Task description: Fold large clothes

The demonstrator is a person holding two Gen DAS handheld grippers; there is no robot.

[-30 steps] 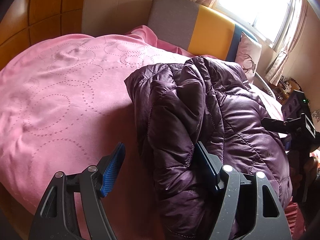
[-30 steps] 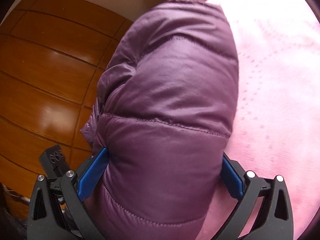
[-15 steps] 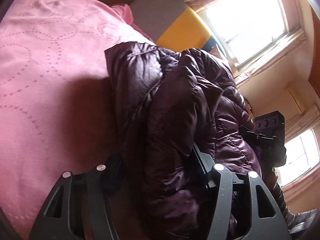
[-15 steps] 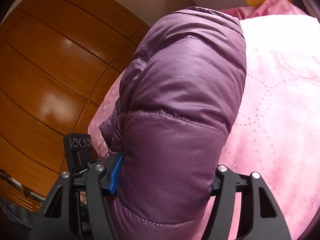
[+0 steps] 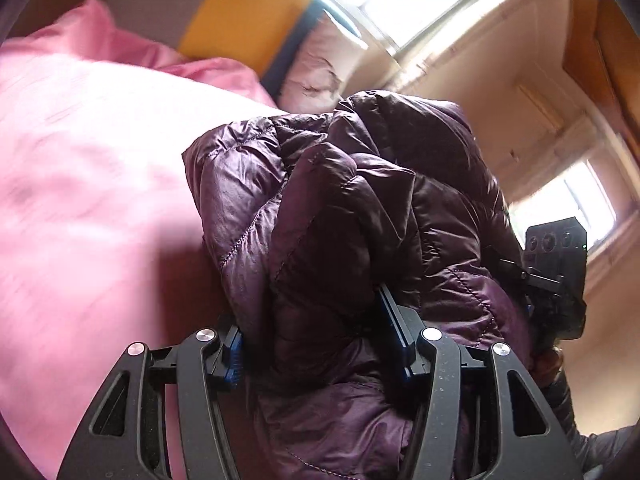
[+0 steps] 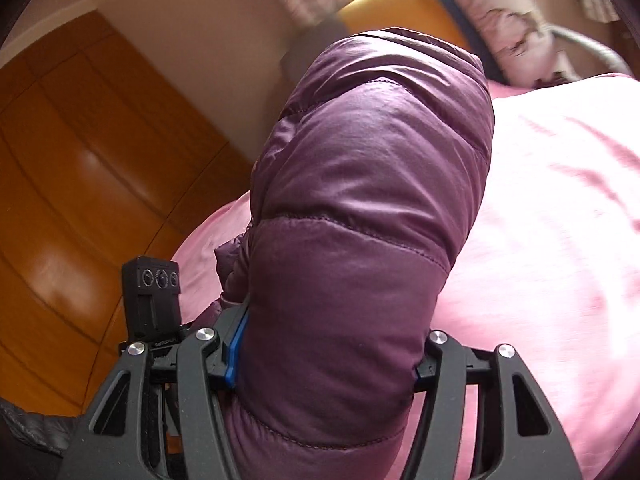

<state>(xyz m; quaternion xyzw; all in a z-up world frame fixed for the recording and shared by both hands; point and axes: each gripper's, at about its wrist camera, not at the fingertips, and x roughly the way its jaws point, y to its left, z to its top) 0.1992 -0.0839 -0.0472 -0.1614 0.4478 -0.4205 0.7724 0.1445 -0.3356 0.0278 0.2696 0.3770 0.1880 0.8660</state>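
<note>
puffer jacket [image 6: 360, 208]: quilted purple cloth, slight sheen, stitched seams | bedspread [image 6: 560, 220]: soft matt pink cloth | wardrobe [image 6: 80, 168]: glossy varnished wood | fingers [image 5: 394, 328]: matt black plastic, ribbed blue pads, bright metal pins

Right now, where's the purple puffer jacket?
In both wrist views the purple puffer jacket is bunched above the pink bedspread, clamped between the left gripper and right gripper.

No legible txt. Small white print on black camera module [image 6: 157, 304], too tiny to read.
</note>
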